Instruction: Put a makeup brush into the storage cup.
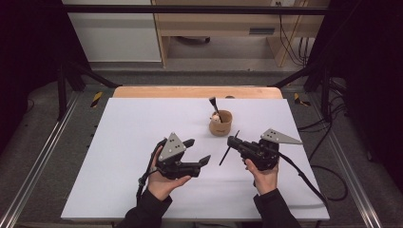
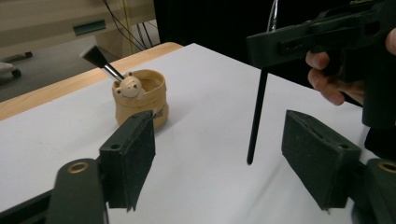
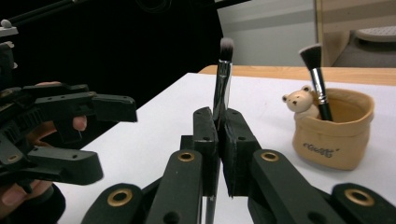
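My right gripper (image 1: 233, 141) is shut on a slim make-up brush (image 1: 227, 151) partway along its length. In the right gripper view the brush (image 3: 222, 84) rises between the pressed jaws of that gripper (image 3: 220, 116), bristles up. In the left gripper view its black handle (image 2: 257, 116) hangs from the right gripper (image 2: 303, 42), the tip just above the table. My left gripper (image 1: 198, 150) stands open just left of the handle, nothing between its jaws (image 2: 224, 158). A tan cup with a small bear figure (image 1: 221, 122) holds a second brush (image 1: 213, 103).
The white tabletop (image 1: 142, 190) has a wooden strip along its far edge (image 1: 190, 91). The cup (image 3: 334, 130) stands a little beyond both grippers. Black frame posts and cables flank the table. The left gripper (image 3: 114, 140) is close beside the right one.
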